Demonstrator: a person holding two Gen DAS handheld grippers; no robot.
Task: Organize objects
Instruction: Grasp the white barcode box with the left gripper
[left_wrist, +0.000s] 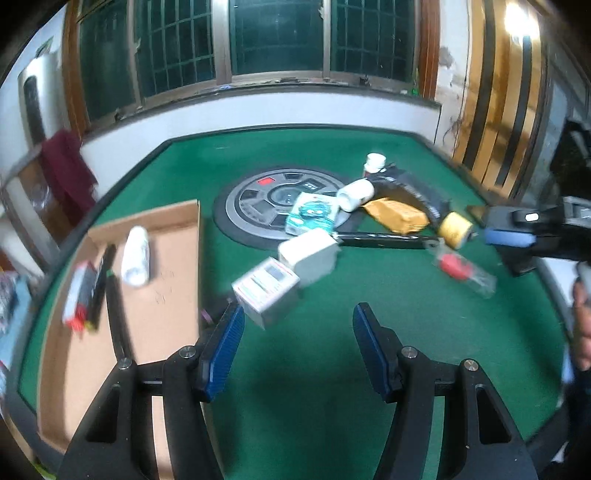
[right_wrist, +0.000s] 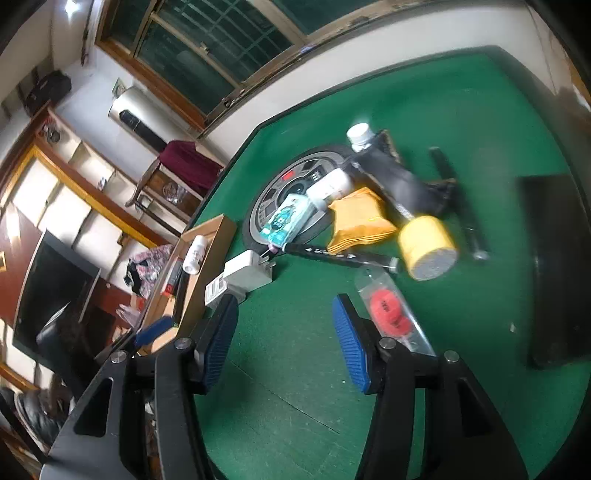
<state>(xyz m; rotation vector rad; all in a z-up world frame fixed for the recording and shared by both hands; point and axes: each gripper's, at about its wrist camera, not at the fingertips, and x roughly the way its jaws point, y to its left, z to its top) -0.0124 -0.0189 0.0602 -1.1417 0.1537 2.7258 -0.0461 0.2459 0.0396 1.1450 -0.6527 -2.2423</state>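
Observation:
My left gripper (left_wrist: 298, 314) stands open over the green felt with nothing between its blue pads. A small white box (left_wrist: 266, 291) lies just past its left fingertip, and a white charger (left_wrist: 310, 254) sits behind that. My right gripper (right_wrist: 284, 306) is also open and empty. A clear packet with red discs (right_wrist: 388, 310) lies against the outside of its right finger. Ahead are a yellow roll (right_wrist: 428, 243), an orange pouch (right_wrist: 358, 221), a teal packet (right_wrist: 288, 218) and a black pen (right_wrist: 332, 254). The cardboard tray (left_wrist: 162, 258) on the left holds a white bottle (left_wrist: 136, 256) and markers (left_wrist: 92, 291).
A round grey disc (left_wrist: 258, 206) is set in the middle of the green table (left_wrist: 295, 369). A black bag (right_wrist: 399, 181) and a white-capped bottle (right_wrist: 358, 134) lie at the back of the pile. A flat black object (right_wrist: 557, 266) sits at the right. A hand (left_wrist: 581, 325) shows at the right edge.

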